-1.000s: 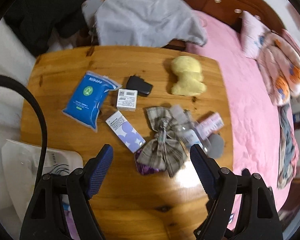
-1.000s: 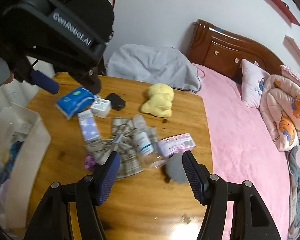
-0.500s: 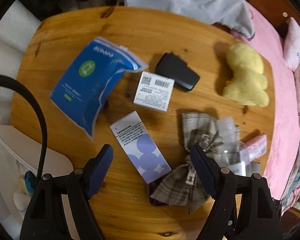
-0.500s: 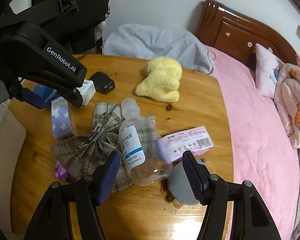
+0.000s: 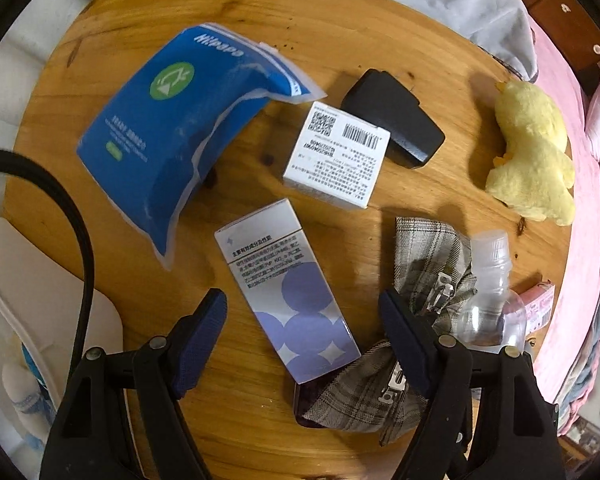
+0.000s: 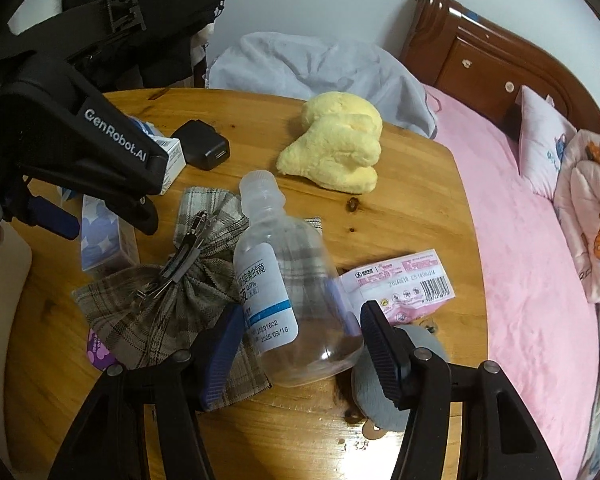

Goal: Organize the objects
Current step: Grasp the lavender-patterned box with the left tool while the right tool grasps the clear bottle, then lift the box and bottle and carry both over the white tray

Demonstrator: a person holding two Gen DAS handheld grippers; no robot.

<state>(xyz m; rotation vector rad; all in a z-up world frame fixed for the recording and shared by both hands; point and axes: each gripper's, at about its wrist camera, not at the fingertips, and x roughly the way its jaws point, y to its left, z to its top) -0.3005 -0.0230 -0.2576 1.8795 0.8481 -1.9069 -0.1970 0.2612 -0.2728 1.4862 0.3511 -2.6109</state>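
I read "Hilpapa" on the blue pouch (image 5: 172,128), upside down from my left camera. The left gripper's black body (image 6: 100,140) carries "GenRobot.AI". The clear bottle (image 6: 284,280) has "0.9%" and "2025/09/16" on its label (the Chinese print I can't make out).

blue pouch (image 5: 168,128) (green circle), yellow plush (image 5: 532,160), plaid cloth (image 6: 172,304), pink packet (image 6: 404,284)

Bench (image 5: 340,32): glossy varnished wood. Bottle (image 6: 288,280): clear smooth plastic (paper label). Bow (image 6: 160,300): woven plaid cloth. Toy (image 6: 336,148): fuzzy plush.
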